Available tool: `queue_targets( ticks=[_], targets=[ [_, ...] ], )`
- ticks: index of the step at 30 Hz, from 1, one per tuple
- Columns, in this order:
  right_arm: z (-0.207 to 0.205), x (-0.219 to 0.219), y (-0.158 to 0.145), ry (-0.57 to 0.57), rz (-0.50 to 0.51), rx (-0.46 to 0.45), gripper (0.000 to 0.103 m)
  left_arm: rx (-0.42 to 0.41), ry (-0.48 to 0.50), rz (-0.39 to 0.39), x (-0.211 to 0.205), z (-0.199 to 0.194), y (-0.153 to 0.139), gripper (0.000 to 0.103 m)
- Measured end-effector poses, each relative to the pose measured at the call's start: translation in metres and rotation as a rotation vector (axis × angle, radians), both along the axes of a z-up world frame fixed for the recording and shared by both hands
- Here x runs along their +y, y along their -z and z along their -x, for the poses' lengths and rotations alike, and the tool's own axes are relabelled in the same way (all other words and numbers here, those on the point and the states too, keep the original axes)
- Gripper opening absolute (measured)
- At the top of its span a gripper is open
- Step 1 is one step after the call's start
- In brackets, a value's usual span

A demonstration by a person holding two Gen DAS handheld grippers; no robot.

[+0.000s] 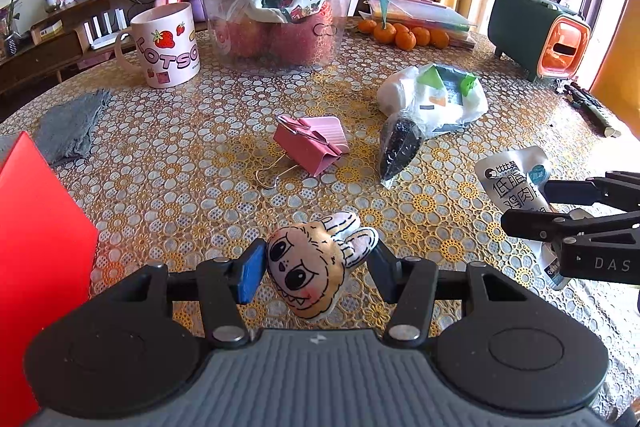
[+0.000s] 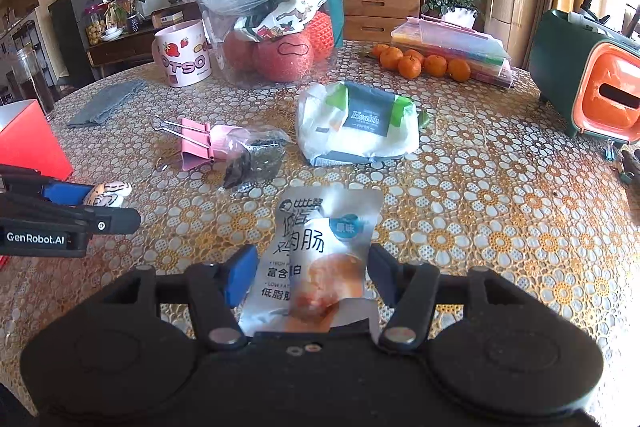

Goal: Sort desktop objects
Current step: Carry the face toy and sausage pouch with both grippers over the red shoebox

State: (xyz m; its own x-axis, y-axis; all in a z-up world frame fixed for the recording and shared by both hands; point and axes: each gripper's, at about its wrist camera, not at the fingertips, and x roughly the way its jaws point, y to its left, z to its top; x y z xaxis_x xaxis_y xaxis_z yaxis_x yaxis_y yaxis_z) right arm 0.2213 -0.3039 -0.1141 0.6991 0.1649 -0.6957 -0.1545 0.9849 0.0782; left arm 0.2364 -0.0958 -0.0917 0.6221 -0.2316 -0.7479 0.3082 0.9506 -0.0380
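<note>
Left gripper (image 1: 316,267): I have its jaws drawn in on the plush face charm (image 1: 310,267), blue pad against one cheek, the other pad at the ears; I judge the charm gripped and lifted clear of the table near the front edge.
Right gripper (image 2: 312,267): I have its jaws clamped on both sides of the sausage packet (image 2: 320,251); the packet's top stands up ahead of the pads, off the cloth, also at the front edge.
Items in hand: 2, 1 per gripper.
Destination: I cannot tell from these views; a red box (image 1: 36,247) sits at the table's left edge and is a possible bin, my guess only.
Left on the table (image 2: 500,227): pink binder clip (image 1: 312,143) near the middle; small dark-filled bag (image 1: 400,147) just beside it; tissue pack (image 2: 360,127) behind that bag; grey cloth (image 1: 72,127) toward the left edge.
Far edge: mug (image 1: 168,43), clear tub of fruit (image 1: 280,27), oranges (image 2: 424,63), stacked folders, green-and-orange case at the right edge; I cannot say whether these count for sorting.
Progress: early, in my judgement; nothing shows as already sorted, 2 things picked, at least 4 loose.
Risk: the packet is slick film and could slide in the pads.
</note>
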Motion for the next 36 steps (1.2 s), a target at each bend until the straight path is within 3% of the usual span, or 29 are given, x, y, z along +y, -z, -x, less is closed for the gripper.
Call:
queue_targets(
  ticks=[16,36],
  targets=[
    [0.068,0.033,-0.06,-0.067,-0.029,-0.08,0.06,-0.019,-0.035,0.059,0.027,0.066,-0.053,0.054],
    [0.118,0.115,-0.113,-0.128,-0.013,-0.095,0.06,-0.079,-0.112,0.03,0.102,0.131,-0.1,0.054]
  ],
)
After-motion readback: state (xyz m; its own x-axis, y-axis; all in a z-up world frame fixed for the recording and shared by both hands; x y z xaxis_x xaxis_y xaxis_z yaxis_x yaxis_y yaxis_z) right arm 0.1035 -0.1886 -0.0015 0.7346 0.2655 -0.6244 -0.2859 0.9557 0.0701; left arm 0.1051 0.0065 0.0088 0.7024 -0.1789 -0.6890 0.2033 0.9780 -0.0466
